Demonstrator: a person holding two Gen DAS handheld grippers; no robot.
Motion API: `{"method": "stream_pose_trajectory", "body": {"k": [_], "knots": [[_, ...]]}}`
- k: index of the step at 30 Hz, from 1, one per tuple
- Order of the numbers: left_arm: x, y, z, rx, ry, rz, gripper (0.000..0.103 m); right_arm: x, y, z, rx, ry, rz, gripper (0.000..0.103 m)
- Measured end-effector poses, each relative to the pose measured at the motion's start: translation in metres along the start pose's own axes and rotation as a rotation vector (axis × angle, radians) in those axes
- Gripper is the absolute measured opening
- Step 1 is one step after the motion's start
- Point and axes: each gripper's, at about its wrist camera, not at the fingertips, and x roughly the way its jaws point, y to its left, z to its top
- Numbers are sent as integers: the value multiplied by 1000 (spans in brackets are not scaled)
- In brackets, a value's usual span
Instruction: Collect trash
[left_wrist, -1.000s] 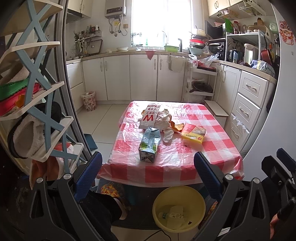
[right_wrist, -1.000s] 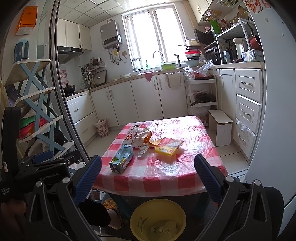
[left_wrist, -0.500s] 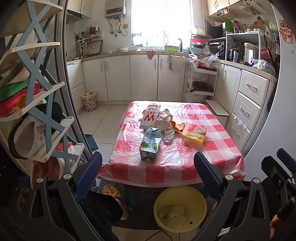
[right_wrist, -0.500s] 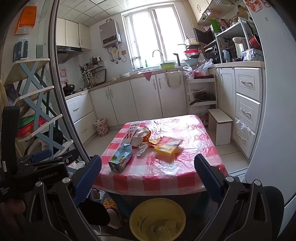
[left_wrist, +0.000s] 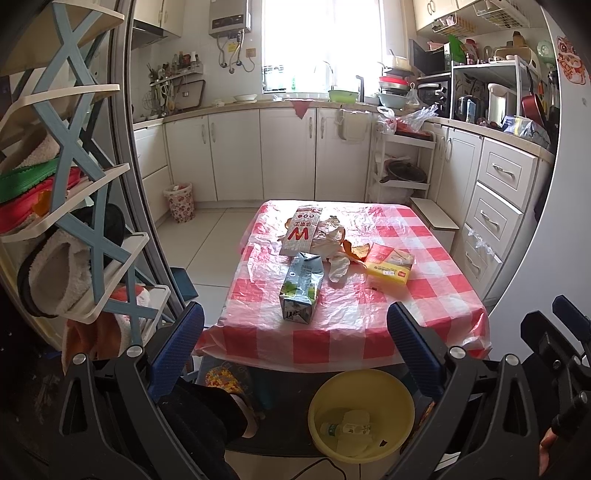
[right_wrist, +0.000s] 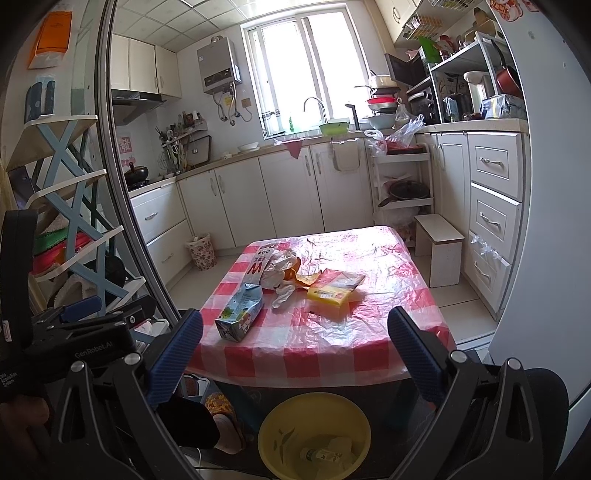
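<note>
A low table with a red-checked cloth (left_wrist: 417, 288) (right_wrist: 369, 325) holds trash: a blue-green carton (left_wrist: 301, 291) (right_wrist: 240, 308) lying on its side, a white box with a red W (left_wrist: 301, 230) (right_wrist: 258, 264), crumpled paper (left_wrist: 328, 238) (right_wrist: 280, 269), orange peel (left_wrist: 356, 251) (right_wrist: 299, 278) and a yellow packet (left_wrist: 389, 264) (right_wrist: 332, 288). A yellow bin (left_wrist: 360, 413) (right_wrist: 314, 437) with a bottle inside stands on the floor before the table. My left gripper (left_wrist: 295, 350) and right gripper (right_wrist: 295, 350) are open and empty, held short of the table above the bin.
A shoe rack (left_wrist: 74, 192) stands at the left behind a door frame. White cabinets (left_wrist: 498, 206) and a small stool (right_wrist: 439, 243) line the right side. A patterned waste basket (left_wrist: 181, 201) sits on the floor at the back left.
Both views have shifted slightly; the table and the trash on it look a little nearer. Both grippers stay open and empty.
</note>
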Motion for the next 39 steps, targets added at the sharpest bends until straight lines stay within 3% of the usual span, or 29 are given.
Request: {"method": "stream_pose_trajectory", "body": {"k": [12,23,29,39], "knots": [[15,4,3,12,32,-25,95,16,-7,-2,-2,33,8,96],[98,20,23,-12,101,-5,95,118,-41,20,6,203,24,96],[160,25,33,-42,185,-68,95,180,-61,24,35,327,22,96],[252,-3,22,17,317,-82,89,269,-88,19,106,480,-3,96]]}}
